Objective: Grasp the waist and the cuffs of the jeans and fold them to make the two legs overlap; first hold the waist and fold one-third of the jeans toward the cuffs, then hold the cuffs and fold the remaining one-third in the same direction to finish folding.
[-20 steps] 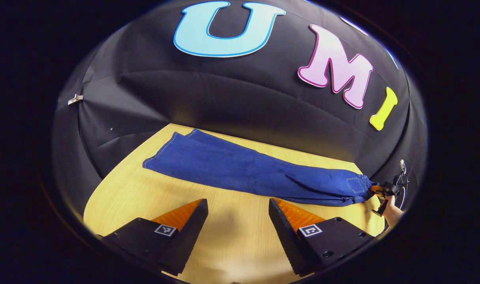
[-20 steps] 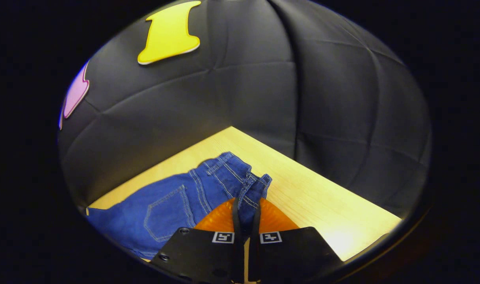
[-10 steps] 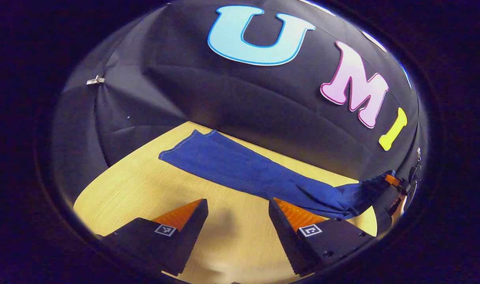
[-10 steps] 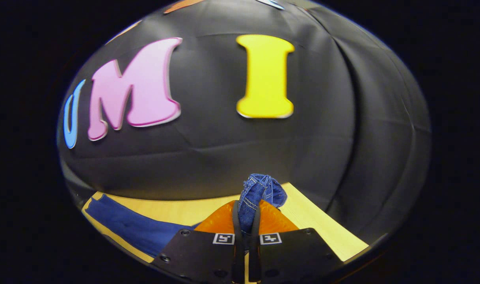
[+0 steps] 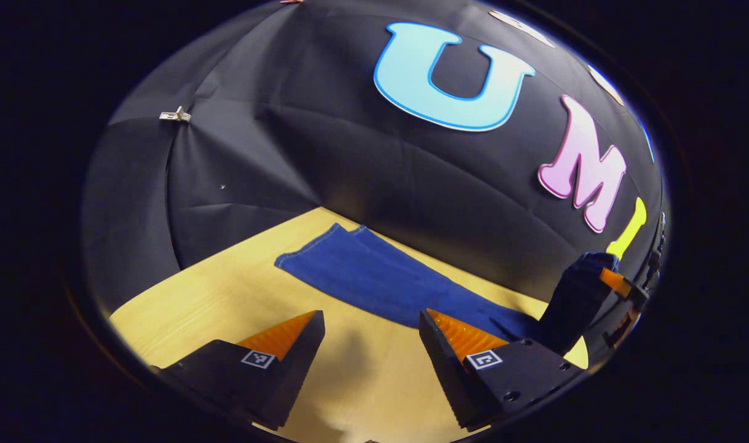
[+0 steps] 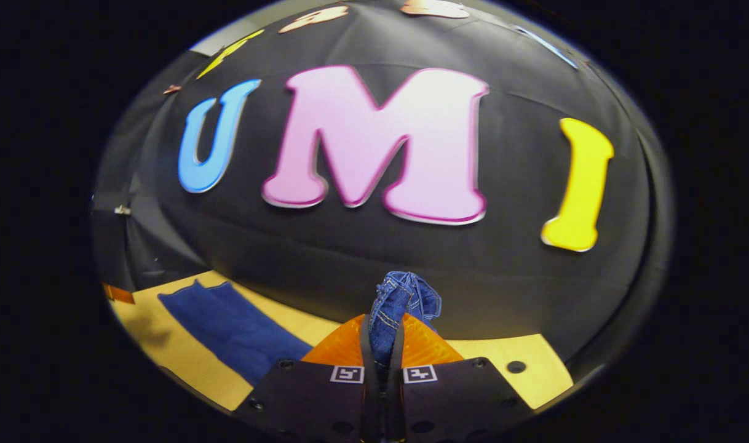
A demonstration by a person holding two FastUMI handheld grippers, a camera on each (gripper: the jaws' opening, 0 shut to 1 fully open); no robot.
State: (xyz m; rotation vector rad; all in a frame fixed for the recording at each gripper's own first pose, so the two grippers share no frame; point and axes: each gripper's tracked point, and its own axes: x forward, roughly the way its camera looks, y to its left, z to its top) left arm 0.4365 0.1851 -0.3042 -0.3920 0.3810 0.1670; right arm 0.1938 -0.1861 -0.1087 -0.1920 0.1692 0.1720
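Your tabletop (image 5: pixel 190 307) is pale wood-grain laminate, hemmed at its far edge by the black cloth wall (image 5: pixel 325 154), and it lies bare between your left gripper and the jeans. The jeans (image 5: pixel 374 277) are dark blue denim, stretched flat along that far edge with the cuffs (image 5: pixel 325 243) squared off near the back corner; toward the right of the left gripper view the cloth climbs off the tabletop in a steep dark fold up to your right gripper (image 5: pixel 617 286). In the right gripper view, your right gripper (image 6: pixel 382 351) has its ribbed orange fingers (image 6: pixel 430 347) pressed together on the bunched waist (image 6: pixel 405 298), whose pale stitching stands above the tips. Your left gripper (image 5: pixel 368 332) hovers over bare wood, its wedge-shaped fingers (image 5: pixel 282 332) spread wide, holding nothing.
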